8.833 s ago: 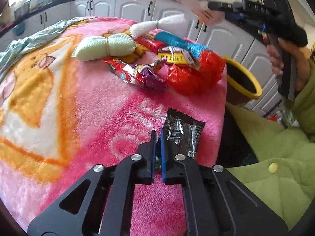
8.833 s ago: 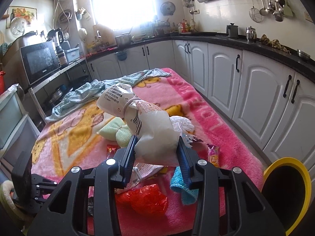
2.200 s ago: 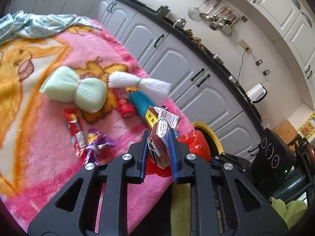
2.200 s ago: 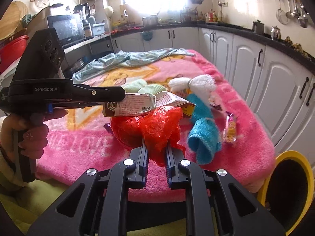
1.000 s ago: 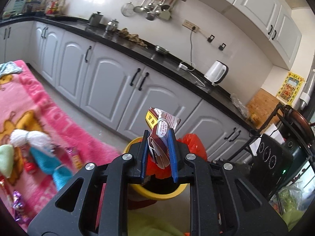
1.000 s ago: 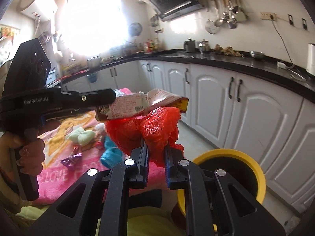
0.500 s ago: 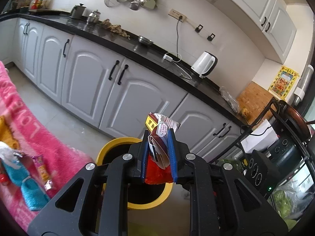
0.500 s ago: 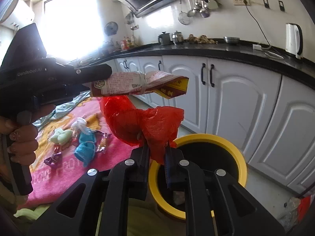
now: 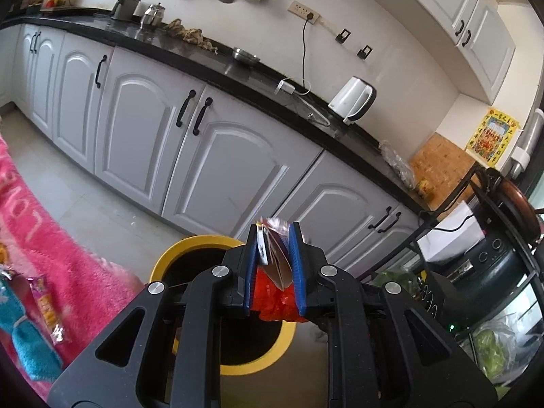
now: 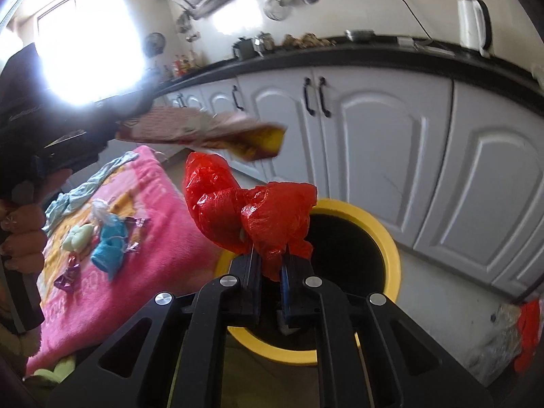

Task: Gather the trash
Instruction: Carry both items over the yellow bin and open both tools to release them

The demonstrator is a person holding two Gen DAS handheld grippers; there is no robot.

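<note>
The left hand-held gripper (image 9: 274, 265) is clamped on a snack wrapper (image 9: 272, 255) – its print is too blurred to read. At frame centre, the right hand-held gripper (image 10: 268, 270) pinches a red plastic bag (image 10: 251, 214) above the yellow-rimmed bin (image 10: 384, 238).

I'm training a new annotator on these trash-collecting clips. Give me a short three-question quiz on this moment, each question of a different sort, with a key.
1. True or false: the right hand-held gripper is shut on a red plastic bag.
2. Multiple choice: what does the left hand-held gripper grip? A) a blue sock B) a crumpled snack wrapper C) a spoon
3. Fill in: both pieces of trash hang near the open top of the ____-rimmed bin on the floor by the white cabinets.

Key: 1 true; 2 B; 3 yellow.
</note>
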